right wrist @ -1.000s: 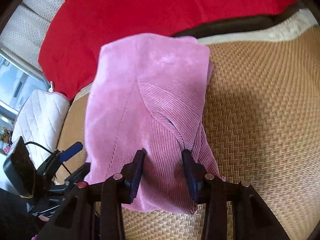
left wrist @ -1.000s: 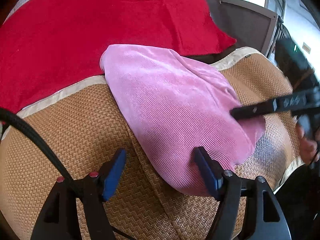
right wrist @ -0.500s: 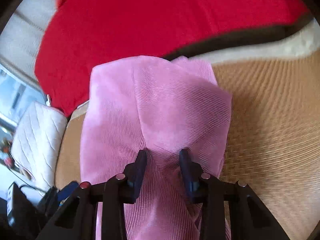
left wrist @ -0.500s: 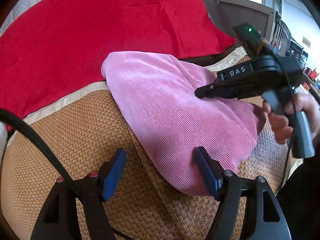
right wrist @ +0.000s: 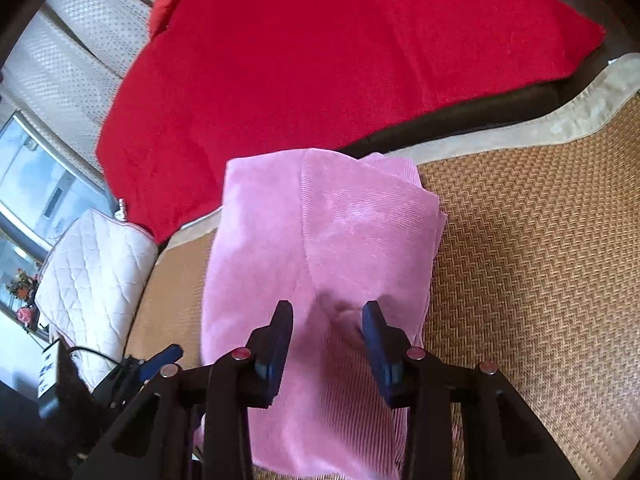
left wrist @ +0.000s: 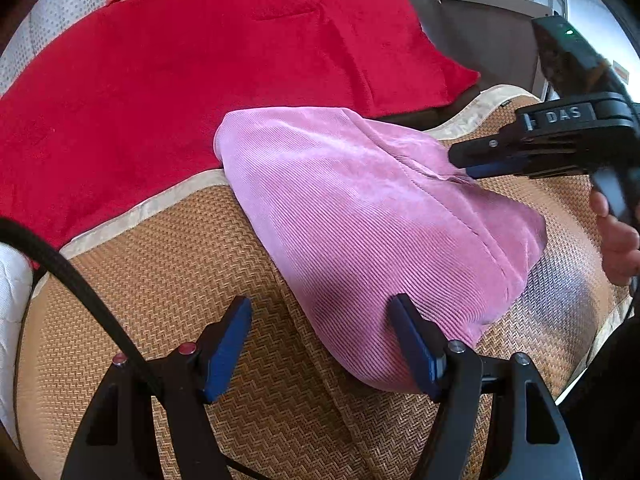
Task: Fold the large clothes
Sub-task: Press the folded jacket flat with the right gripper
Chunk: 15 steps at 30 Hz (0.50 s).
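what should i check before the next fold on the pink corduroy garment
1. Folded pink corduroy garment lies on the woven straw mat: ok.
2. Left claw open, nothing gripped: ok.
3. Right claw over the garment; whether its pads pinch cloth: cannot tell.
4. Garment's far edge overlaps the red plush blanket: not ok.
5. Layers aligned at the far right corner: not ok, a lower layer shows.

Folded pink garment [left wrist: 360,216] lies on woven mat [left wrist: 160,272], beside red blanket [left wrist: 180,60].

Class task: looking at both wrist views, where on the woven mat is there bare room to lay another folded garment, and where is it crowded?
Bare woven mat lies right of the pink garment in the right wrist view. Mat by the left gripper is bare too. The red cloth crowds the far side.
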### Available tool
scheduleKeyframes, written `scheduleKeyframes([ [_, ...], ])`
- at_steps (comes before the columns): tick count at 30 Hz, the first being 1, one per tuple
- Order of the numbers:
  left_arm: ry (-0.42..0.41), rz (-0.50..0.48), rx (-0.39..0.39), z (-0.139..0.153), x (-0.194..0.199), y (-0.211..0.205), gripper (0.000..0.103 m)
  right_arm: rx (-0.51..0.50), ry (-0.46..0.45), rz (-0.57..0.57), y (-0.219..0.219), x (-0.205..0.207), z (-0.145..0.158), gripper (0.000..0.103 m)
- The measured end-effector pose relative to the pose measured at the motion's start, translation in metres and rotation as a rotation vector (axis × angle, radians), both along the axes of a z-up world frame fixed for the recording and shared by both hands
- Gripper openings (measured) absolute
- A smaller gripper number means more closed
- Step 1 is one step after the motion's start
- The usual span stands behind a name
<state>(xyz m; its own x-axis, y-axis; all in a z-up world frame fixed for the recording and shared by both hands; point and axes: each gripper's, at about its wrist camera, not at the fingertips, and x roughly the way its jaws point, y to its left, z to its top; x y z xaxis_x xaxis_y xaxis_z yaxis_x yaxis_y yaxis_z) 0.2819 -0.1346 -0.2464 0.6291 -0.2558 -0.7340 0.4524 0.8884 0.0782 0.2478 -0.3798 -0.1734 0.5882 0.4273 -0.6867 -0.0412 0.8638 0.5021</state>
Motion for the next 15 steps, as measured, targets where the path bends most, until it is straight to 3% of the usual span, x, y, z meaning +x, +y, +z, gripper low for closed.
scheduleKeyframes([
  [5, -0.007, 0.008, 0.009, 0.000, 0.000, -0.002, 0.075, -0.007, 0.004, -0.004, -0.003, -0.010, -0.001, 0.041],
  [9, -0.012, 0.010, 0.015, 0.000, 0.001, -0.003, 0.076, -0.058, 0.098, 0.014, 0.004, 0.009, -0.035, 0.041],
  [15, -0.012, 0.019, 0.026, 0.003, 0.002, -0.003, 0.077, -0.054, 0.093, 0.015, 0.001, 0.006, -0.030, 0.042],
])
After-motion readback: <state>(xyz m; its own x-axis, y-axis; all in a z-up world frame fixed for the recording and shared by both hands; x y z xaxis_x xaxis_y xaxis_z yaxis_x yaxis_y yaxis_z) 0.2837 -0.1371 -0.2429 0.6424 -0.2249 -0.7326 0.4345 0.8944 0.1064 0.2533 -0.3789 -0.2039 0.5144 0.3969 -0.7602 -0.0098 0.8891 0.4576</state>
